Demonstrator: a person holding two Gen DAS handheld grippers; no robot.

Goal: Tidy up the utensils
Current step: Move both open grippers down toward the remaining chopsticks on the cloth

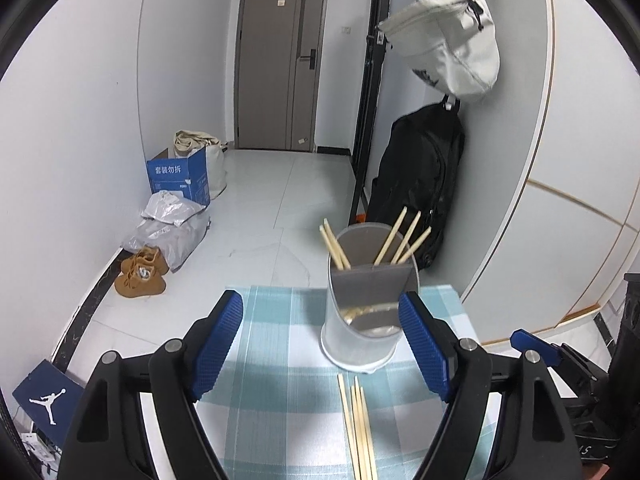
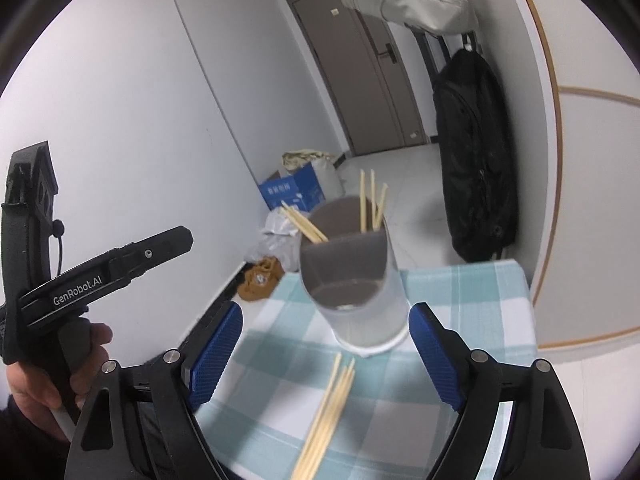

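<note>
A grey divided utensil holder [image 1: 370,304] [image 2: 352,280] stands on the teal checked tablecloth [image 1: 280,360] [image 2: 460,300]. Several bamboo chopsticks [image 1: 396,240] [image 2: 368,204] stick up out of its back compartments. Several loose chopsticks [image 1: 358,428] [image 2: 326,412] lie flat on the cloth in front of the holder. My left gripper [image 1: 322,348] is open, nothing between its blue pads [image 1: 218,348], with the loose chopsticks just below and the holder ahead to the right. My right gripper [image 2: 326,354] is open too, hovering over the loose chopsticks' tips.
The small table ends just behind the holder. Beyond it: floor with brown shoes [image 1: 140,272], grey parcels [image 1: 168,224], a blue box [image 1: 180,176]. A black backpack [image 1: 416,184] and white bag [image 1: 444,36] hang at right. A hand [image 2: 44,380] holds the left gripper's handle.
</note>
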